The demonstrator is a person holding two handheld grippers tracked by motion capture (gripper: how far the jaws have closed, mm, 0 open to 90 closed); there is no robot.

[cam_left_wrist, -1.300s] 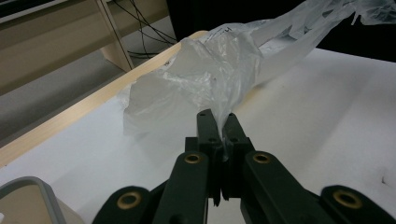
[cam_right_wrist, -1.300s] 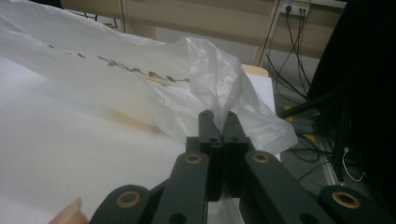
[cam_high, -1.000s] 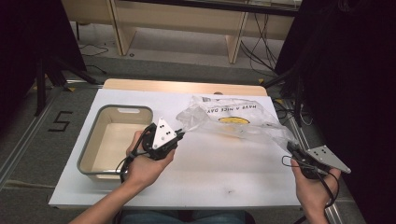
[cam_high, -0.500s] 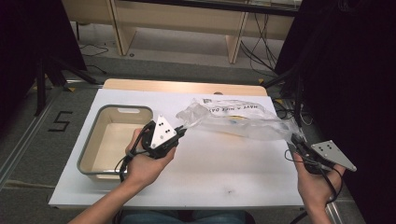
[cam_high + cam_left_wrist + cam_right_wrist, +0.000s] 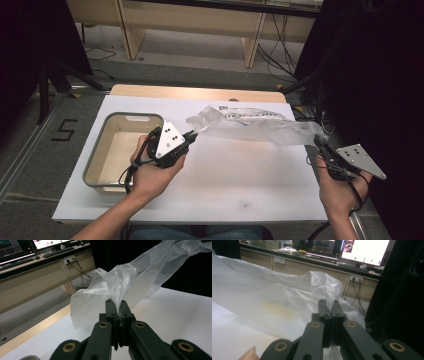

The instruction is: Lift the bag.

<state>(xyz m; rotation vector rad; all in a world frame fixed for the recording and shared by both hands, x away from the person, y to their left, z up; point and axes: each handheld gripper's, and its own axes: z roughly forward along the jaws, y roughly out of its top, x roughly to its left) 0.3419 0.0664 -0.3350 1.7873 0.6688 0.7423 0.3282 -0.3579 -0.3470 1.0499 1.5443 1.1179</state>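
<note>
Stretching across the white bench (image 5: 225, 175), a clear plastic bag (image 5: 250, 126) hangs taut between the two claws, lifted off the surface along most of its length, with dark printed lettering faintly showing on its upper side. The left claw (image 5: 191, 136) has its jaws closed tight on a bunched corner of the bag; the left gripper view shows the film pinched between the black jaws and billowing up and away from them. The right claw (image 5: 320, 144) grips the opposite end near the bench's right edge, jaws pressed together with crumpled plastic rising just above them in the right gripper view. A grey bin (image 5: 98, 159) with a pale inside sits on the left part of the bench, just beside the left hand (image 5: 152, 172), and the bag is clear of it, lying to its right. The right hand (image 5: 340, 192) holds its tool out past the bench's right side. A faint yellowish patch shows through the film in the right gripper view, though what it is cannot be told.
</note>
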